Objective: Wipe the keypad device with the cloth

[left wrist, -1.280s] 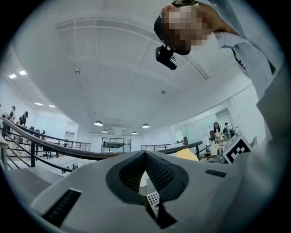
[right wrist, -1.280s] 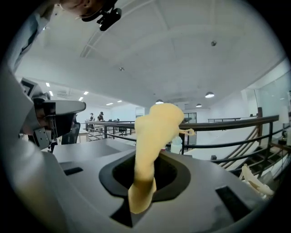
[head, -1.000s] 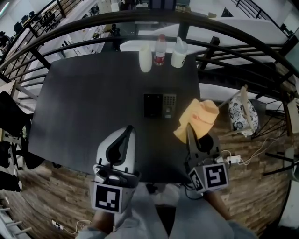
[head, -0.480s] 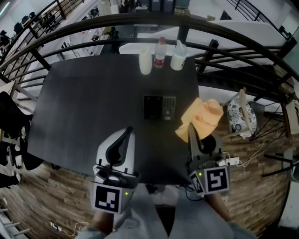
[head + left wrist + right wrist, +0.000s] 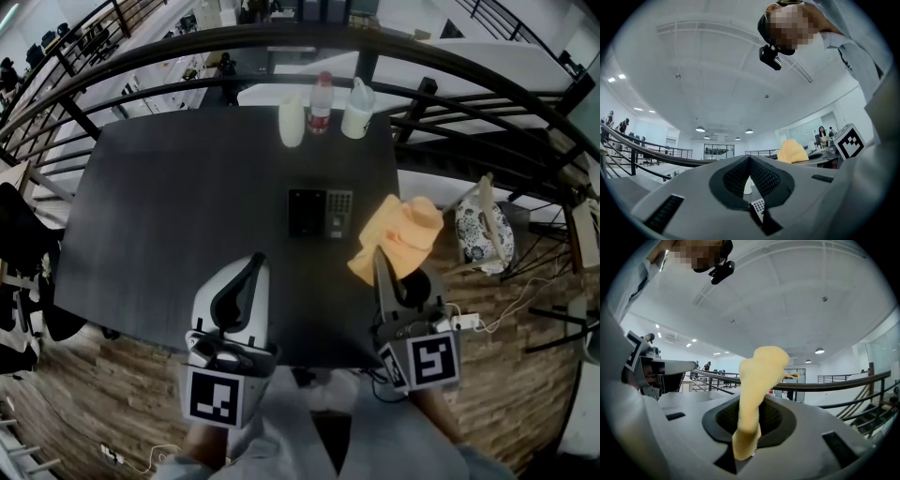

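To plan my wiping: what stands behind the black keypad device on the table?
Three containers in a row: a white cylindrical bottle, a clear red-capped bottle, a white jug-like bottle. Nothing hides them.

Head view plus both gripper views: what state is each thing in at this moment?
left gripper, shut, nothing between its jaws.
right gripper, shut on the cloth.
cloth, bunched, held up, not on the keypad device.
keypad device, flat on the table, uncovered, untouched.
bottles, three, upright at the table's far edge.

3 bottles (image 5: pixel 321 103), 1 keypad (image 5: pixel 321 213), 1 cloth (image 5: pixel 401 236)
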`<state>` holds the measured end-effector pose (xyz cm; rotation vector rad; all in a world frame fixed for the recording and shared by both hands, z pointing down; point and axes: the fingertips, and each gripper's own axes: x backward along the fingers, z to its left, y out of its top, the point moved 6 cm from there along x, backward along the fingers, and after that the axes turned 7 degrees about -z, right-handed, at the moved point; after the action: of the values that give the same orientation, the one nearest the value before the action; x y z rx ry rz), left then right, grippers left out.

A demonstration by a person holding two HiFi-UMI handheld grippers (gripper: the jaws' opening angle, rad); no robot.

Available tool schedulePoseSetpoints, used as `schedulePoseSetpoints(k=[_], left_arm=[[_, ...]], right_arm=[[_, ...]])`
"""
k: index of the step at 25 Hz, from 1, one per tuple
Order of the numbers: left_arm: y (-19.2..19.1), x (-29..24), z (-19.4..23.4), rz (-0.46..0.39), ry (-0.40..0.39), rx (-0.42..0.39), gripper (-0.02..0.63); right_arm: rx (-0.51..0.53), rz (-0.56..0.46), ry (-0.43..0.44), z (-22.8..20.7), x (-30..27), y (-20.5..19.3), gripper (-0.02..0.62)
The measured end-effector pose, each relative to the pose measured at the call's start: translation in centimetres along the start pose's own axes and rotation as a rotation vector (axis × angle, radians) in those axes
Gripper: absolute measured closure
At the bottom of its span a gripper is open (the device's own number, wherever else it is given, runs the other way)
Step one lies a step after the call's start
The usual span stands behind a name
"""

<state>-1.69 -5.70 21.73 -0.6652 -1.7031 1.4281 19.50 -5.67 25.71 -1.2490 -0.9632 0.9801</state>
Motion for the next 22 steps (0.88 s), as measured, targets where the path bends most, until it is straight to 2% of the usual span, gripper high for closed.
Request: schedulePoseSetpoints(k=[22], left_arm=[[-0.08, 0.33, -0.06, 0.000, 0.011, -0.002, 0.594]], right_arm=[[-0.024, 0.018, 0.003, -0.02, 0.02, -0.41, 0.526]])
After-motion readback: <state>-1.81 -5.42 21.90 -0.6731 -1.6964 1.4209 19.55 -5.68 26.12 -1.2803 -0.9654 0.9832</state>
